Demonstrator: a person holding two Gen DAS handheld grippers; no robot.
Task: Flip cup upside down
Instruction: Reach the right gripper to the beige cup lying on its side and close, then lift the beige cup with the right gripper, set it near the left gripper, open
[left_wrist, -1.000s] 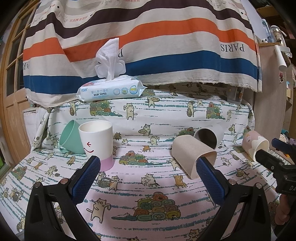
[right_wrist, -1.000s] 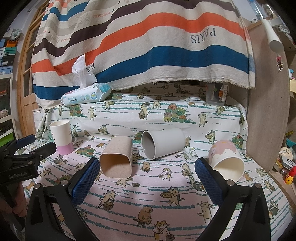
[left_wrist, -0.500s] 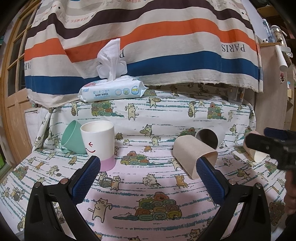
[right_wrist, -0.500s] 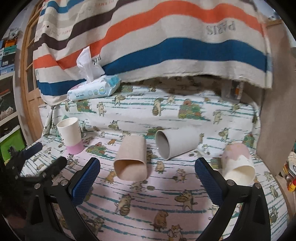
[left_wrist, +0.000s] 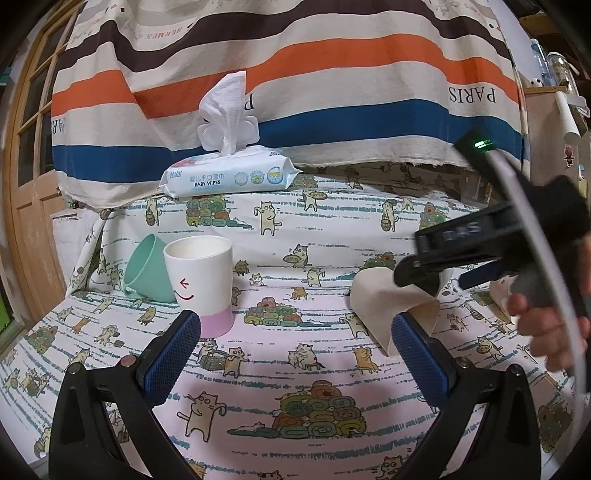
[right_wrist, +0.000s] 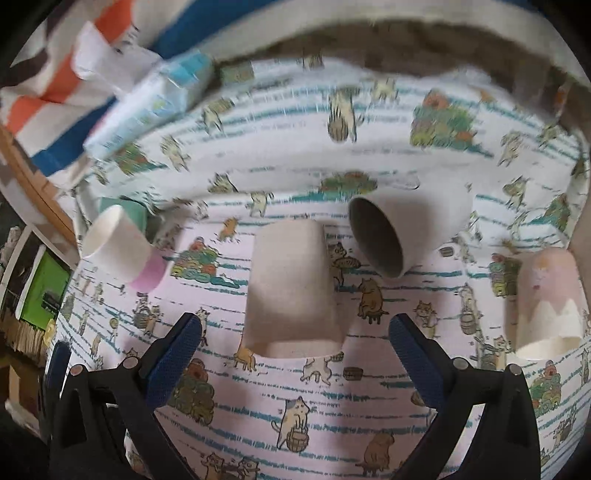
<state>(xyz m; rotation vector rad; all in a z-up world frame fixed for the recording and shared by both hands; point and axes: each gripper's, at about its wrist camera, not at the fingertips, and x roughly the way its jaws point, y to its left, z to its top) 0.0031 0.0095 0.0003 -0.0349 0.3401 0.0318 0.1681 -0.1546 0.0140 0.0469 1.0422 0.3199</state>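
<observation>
A beige cup (right_wrist: 291, 291) lies on its side on the cat-print cloth, its mouth toward the right wrist camera. My right gripper (right_wrist: 295, 339) is open and hovers over it, fingers either side of its mouth, apart from it. The cup also shows in the left wrist view (left_wrist: 391, 310), partly hidden by the right gripper's body. A white cup (right_wrist: 406, 229) lies on its side behind it. A pink-and-white cup (right_wrist: 546, 299) lies at the right. A white cup with a pink base (left_wrist: 201, 284) stands upright. My left gripper (left_wrist: 295, 350) is open and empty.
A mint green cup (left_wrist: 147, 269) leans behind the upright cup. A baby wipes pack (left_wrist: 229, 177) sits on the raised ledge at the back under a striped cloth (left_wrist: 295, 74). A wooden door (left_wrist: 26, 184) is at the left.
My right gripper has swung left and tilted down over the beige cup, which now sits between its fingers. In the left wrist view it has risen and come in front of that cup. The left gripper has barely moved.
</observation>
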